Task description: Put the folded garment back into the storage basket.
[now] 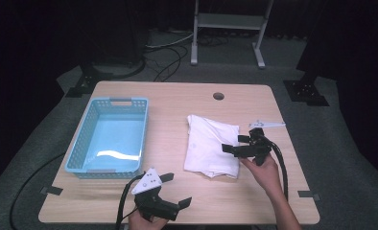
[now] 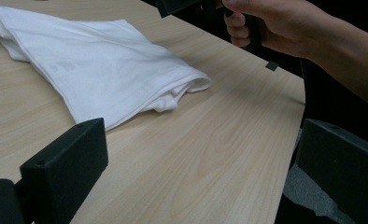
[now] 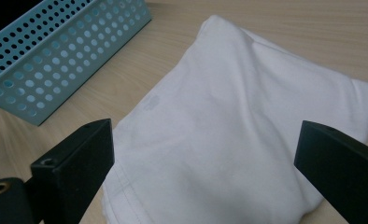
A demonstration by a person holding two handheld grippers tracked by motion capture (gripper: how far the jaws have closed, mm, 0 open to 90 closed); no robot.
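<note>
Folded white shirt on the bench, both tools wide apart and holding nothing.

One pale wooden bench [image 1: 177,201] carries one light blue perforated plastic basket [image 1: 84,139], empty, at its left, and one folded white cotton shirt [image 1: 208,143] right of centre, well apart from the basket. The shirt looks soft, light and limp, likely to sag or unfold when lifted, so pinching through all layers at the thick folded near edge [image 2: 191,86] seems best. The right tool [image 1: 242,143] hovers over the shirt's right edge; the left tool [image 1: 175,189] hangs above the near bench edge.
</note>
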